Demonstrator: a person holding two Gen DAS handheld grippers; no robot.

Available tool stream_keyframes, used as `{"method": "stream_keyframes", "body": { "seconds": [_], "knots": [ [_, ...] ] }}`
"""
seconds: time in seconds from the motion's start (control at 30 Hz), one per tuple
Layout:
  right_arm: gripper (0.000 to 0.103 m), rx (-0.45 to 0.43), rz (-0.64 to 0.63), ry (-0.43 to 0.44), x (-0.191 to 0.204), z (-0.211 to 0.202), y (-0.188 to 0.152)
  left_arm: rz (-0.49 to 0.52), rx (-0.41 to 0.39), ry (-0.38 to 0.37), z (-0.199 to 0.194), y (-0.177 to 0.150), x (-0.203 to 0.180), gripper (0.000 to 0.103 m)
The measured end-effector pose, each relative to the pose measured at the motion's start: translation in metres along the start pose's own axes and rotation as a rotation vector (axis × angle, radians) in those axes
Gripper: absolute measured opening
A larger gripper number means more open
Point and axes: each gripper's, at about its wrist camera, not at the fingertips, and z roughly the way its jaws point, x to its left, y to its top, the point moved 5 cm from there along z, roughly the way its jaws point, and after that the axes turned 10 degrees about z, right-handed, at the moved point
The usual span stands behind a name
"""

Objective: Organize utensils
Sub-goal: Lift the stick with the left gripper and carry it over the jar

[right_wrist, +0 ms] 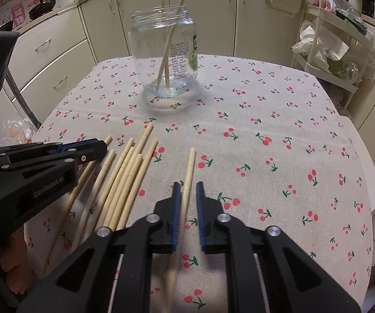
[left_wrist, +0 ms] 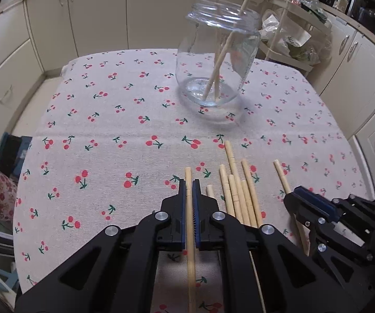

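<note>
The left gripper [left_wrist: 189, 186] has its fingers clamped on one pale wooden chopstick [left_wrist: 189, 234] at lower centre. The right gripper [right_wrist: 187, 189] stands narrow around another chopstick [right_wrist: 189, 172], its grip unclear. A clear glass jar [left_wrist: 217, 60] stands upper centre on the cherry-print surface [left_wrist: 109, 130].

The left gripper [left_wrist: 189, 182] points toward 12 o'clock in its own view and tilts steeply down. Its jaws are clamped together on a chopstick [left_wrist: 190, 234] that runs straight between the blue pads.

The right gripper [right_wrist: 187, 185] is tilted down much the same, also aimed at 12 o'clock. Its jaws stand narrowly apart around a second chopstick [right_wrist: 188, 172], which seems to rest against the 9 o'clock pad only.

Seen from the left wrist, the right gripper sits at 4 o'clock. From the right wrist, the left sits at 9 o'clock.
</note>
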Motion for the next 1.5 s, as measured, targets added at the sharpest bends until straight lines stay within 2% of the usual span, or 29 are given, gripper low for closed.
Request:
{"method": "stream_keyframes", "body": {
  "seconds": [0.13, 0.2, 0.3, 0.37, 0.57, 0.67, 0.77, 0.9, 0.97, 1.1, 1.2, 1.33, 1.5],
  "knots": [
    [0.011, 0.003, 0.016, 0.009, -0.001, 0.0, 0.0, -0.035, -0.07, -0.029, -0.02, 0.011, 0.008, 0.004],
    [0.011, 0.003, 0.019, 0.01, -0.001, 0.0, 0.0, -0.052, -0.142, -0.059, -0.036, 0.023, 0.011, 0.004],
    [0.011, 0.006, 0.033, 0.019, -0.002, 0.001, 0.001, -0.067, -0.301, -0.078, -0.07, 0.052, 0.013, 0.004],
    [0.011, 0.006, 0.038, 0.025, -0.003, 0.0, 0.001, -0.087, -0.379, -0.089, -0.087, 0.069, 0.014, 0.004],
    [0.011, -0.002, 0.041, 0.029, -0.003, 0.0, 0.0, -0.117, -0.617, -0.071, -0.127, 0.125, 0.013, 0.004],
    [0.011, -0.003, 0.045, 0.032, -0.004, 0.0, 0.0, -0.144, -0.711, -0.062, -0.142, 0.148, 0.015, 0.004],
    [0.011, -0.002, 0.048, 0.035, -0.004, 0.001, 0.001, -0.174, -0.798, -0.024, -0.155, 0.171, 0.018, 0.004],
    [0.012, -0.001, 0.054, 0.044, -0.004, 0.001, 0.001, -0.201, -0.854, 0.023, -0.153, 0.194, 0.02, 0.004],
    [0.015, 0.0, 0.057, 0.054, -0.003, 0.001, 0.001, -0.206, -0.868, 0.043, -0.146, 0.206, 0.021, 0.004],
    [0.027, 0.0, 0.038, 0.065, 0.003, 0.001, 0.0, -0.209, -0.913, 0.095, -0.135, 0.225, 0.02, 0.004],
    [0.028, 0.0, 0.038, 0.065, 0.004, 0.001, 0.0, -0.199, -0.94, 0.133, -0.127, 0.233, 0.019, 0.004],
    [0.031, 0.002, 0.041, 0.076, 0.003, 0.002, 0.001, -0.166, -0.947, 0.165, -0.112, 0.237, 0.015, 0.004],
    [0.034, 0.004, 0.029, 0.077, 0.006, 0.001, 0.0, -0.137, -0.919, 0.178, -0.088, 0.229, 0.01, 0.005]
  ]
}}
